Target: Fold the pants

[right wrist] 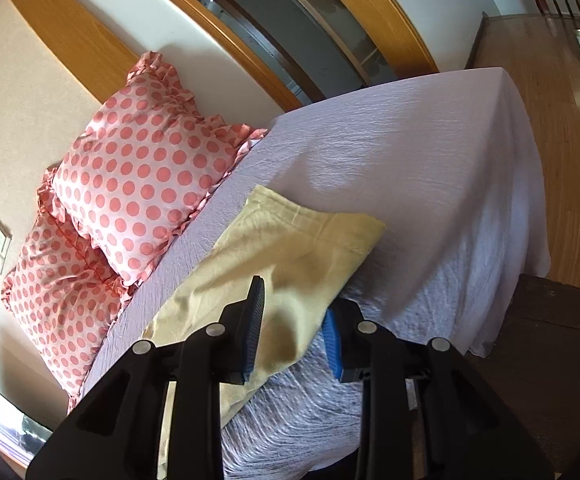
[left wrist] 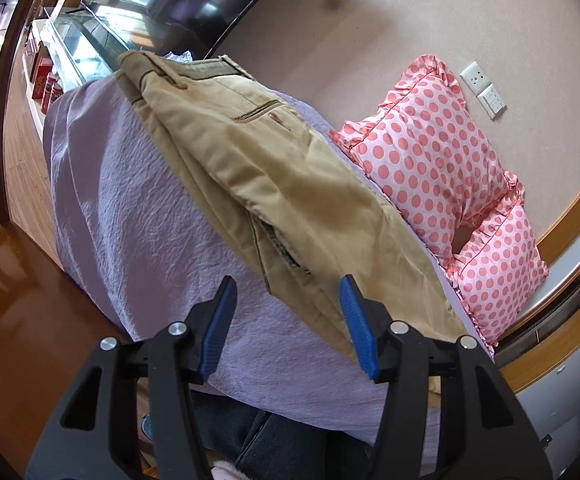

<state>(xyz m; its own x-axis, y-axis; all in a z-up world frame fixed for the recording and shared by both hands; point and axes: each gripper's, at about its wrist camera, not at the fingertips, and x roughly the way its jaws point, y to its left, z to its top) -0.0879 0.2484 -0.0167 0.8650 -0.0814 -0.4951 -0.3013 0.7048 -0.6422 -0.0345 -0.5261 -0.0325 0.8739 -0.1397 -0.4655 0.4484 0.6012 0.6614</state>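
Tan pants (left wrist: pixel 258 168) lie lengthwise on a bed with a lavender cover (left wrist: pixel 130 216), folded in half along the legs, waistband at the far end. My left gripper (left wrist: pixel 288 324) is open above the thigh part, its blue pads apart, holding nothing. In the right wrist view the leg ends of the pants (right wrist: pixel 290 248) lie on the cover (right wrist: pixel 430 168). My right gripper (right wrist: pixel 294 328) is open and straddles the near edge of the leg fabric, with cloth between its jaws.
Two pink polka-dot pillows (left wrist: pixel 430 148) lean on the wall at the bed's head; they also show in the right wrist view (right wrist: pixel 138 184). A dark wooden table (left wrist: pixel 14 288) stands beside the bed. A wood floor (right wrist: pixel 562 152) lies beyond the bed's far corner.
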